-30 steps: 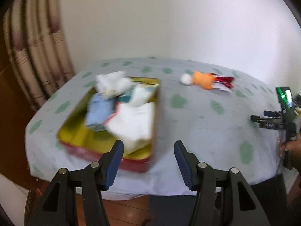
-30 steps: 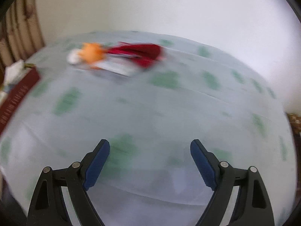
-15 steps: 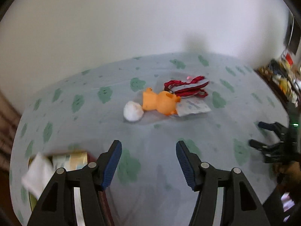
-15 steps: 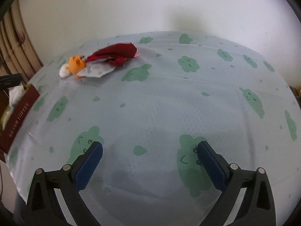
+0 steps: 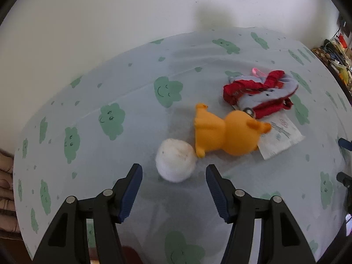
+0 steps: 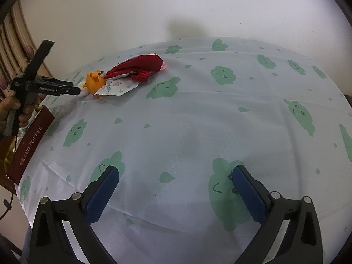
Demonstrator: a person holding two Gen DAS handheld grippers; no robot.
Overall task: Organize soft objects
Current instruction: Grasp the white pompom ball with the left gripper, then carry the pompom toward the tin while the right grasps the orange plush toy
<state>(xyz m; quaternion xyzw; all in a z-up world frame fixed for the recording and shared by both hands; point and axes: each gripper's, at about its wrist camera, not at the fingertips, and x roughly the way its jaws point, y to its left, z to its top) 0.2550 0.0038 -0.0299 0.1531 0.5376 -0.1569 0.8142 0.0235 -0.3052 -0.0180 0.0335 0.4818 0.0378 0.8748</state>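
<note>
Left wrist view: left gripper [image 5: 173, 188] jaws apart, nothing between them, white pompom ball [image 5: 175, 160] just ahead, touching orange plush bear [image 5: 226, 132] on cloud-print tablecloth [image 5: 110, 118]. Centre the ball, close gently, avoid snagging the bear. Right gripper [image 6: 173, 194] has just been opening, empty. Red toffee tin [image 6: 29, 140] is cut off; the contents can't be seen. Red-grey cloth [image 5: 259, 94] bunched, kind unclear.

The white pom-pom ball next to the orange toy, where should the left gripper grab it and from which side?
Grip the white pom-pom ball across its round middle, coming down from above and from the near side, where the left gripper already hangs open in line with it. It is a soft sphere, so any width works, but the orange toy touches its far right edge; keep the right finger short of that.
</note>
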